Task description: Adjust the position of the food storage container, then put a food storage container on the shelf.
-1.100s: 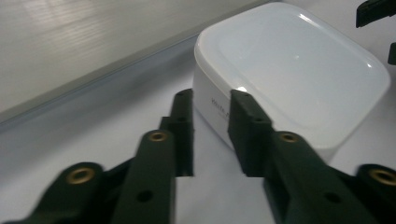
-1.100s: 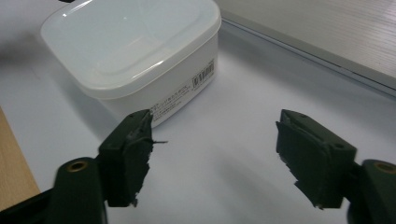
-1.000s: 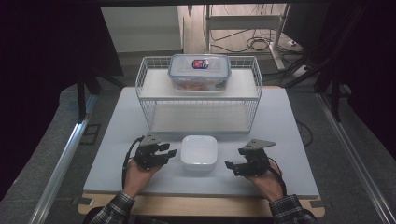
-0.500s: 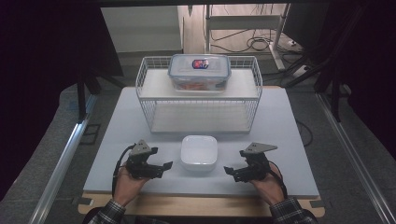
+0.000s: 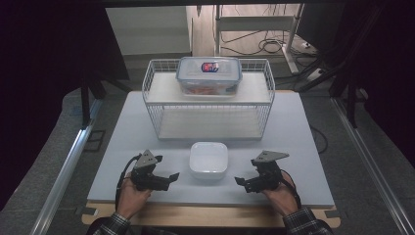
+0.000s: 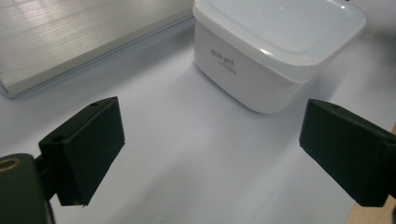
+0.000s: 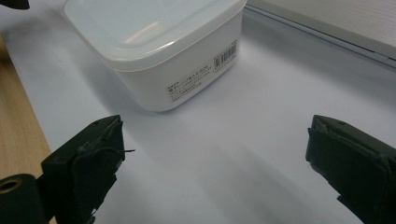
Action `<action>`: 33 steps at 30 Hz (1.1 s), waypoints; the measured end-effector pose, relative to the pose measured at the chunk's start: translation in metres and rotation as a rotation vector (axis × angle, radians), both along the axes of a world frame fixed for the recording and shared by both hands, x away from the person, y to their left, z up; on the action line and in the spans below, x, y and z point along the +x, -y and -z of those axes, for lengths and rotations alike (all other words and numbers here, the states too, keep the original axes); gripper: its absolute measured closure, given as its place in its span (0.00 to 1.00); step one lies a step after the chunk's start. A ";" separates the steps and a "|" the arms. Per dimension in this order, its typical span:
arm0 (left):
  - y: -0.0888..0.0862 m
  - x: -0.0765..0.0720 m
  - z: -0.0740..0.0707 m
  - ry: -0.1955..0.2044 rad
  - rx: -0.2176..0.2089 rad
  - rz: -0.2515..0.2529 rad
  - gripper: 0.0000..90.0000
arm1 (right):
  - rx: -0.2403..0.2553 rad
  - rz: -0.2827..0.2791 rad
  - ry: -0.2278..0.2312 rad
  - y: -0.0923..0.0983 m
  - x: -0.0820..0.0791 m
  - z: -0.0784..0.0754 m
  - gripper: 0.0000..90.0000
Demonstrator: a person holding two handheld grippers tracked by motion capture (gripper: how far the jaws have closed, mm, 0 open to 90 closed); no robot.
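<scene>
A white square box with a lid (image 5: 209, 159) sits on the pale table mat, in front of the wire rack. My left gripper (image 5: 172, 176) lies to the box's left and points at it. Its jaws are open with nothing between them, and they have just been opening. In the left gripper view the box (image 6: 280, 51) is ahead and to the right of the left gripper (image 6: 210, 154). My right gripper (image 5: 239, 181) is to the box's right, open and empty, its jaws also just widened. The box (image 7: 159, 42) is ahead and to the left of the right gripper (image 7: 215, 163).
A white wire rack (image 5: 156, 105) stands behind the box. A clear container with a blue-rimmed lid (image 5: 209, 74) rests on its top shelf. The table's wooden front edge (image 5: 210, 215) runs just below my hands. Dark floor and metal rails flank the table.
The left gripper has drawn back from the box, to the left and toward the front edge, and its jaws have spread. The right gripper has kept its place and opened a little wider.
</scene>
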State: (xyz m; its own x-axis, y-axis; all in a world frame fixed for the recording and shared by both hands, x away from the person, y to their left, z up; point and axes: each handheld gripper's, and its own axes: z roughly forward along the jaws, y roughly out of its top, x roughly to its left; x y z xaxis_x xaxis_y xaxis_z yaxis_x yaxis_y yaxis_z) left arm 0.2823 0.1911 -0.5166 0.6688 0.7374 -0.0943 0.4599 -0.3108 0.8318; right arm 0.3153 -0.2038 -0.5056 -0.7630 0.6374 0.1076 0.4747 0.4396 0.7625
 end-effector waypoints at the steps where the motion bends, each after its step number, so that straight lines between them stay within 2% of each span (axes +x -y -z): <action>1: 0.000 0.000 0.000 0.000 0.000 -0.004 0.06 | -0.003 -0.003 0.005 0.000 0.000 0.000 0.05; 7: 0.000 0.002 -0.003 -0.032 -0.007 -0.009 0.07 | -0.009 0.009 0.021 -0.001 0.002 -0.002 0.03; 11: 0.005 0.004 -0.007 -0.045 0.023 0.008 0.06 | -0.003 0.022 0.047 -0.003 0.001 -0.007 0.03; 13: 0.006 0.005 -0.008 -0.052 0.014 0.017 0.06 | 0.000 0.024 0.049 -0.005 0.003 -0.009 0.03; 17: 0.008 0.011 -0.012 -0.063 0.001 0.027 0.08 | 0.013 0.022 0.037 -0.008 0.005 -0.014 0.06; 21: 0.011 0.015 -0.016 -0.060 0.004 0.029 0.13 | 0.043 0.009 0.017 -0.012 0.005 -0.016 0.03; 25: 0.013 0.021 -0.021 -0.059 -0.015 0.031 0.16 | 0.042 0.015 -0.012 -0.017 0.009 -0.018 0.02; 28: 0.016 0.028 -0.024 -0.080 -0.026 0.044 0.12 | 0.031 0.018 -0.008 -0.020 0.011 -0.022 0.07; 31: 0.020 0.035 -0.027 -0.077 -0.040 0.068 0.11 | 0.050 0.010 -0.015 -0.022 0.016 -0.029 0.11; 33: 0.024 0.039 -0.029 -0.069 -0.033 0.081 0.13 | 0.061 0.015 -0.021 -0.025 0.021 -0.032 0.14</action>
State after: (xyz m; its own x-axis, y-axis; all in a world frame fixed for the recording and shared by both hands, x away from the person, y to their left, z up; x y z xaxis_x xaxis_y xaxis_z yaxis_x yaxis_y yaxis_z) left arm 0.3218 0.1673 -0.4873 0.7175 0.6766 -0.1657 0.4910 -0.3224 0.8093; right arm 0.3361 -0.1793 -0.4732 -0.7503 0.6409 0.1621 0.4971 0.3854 0.7774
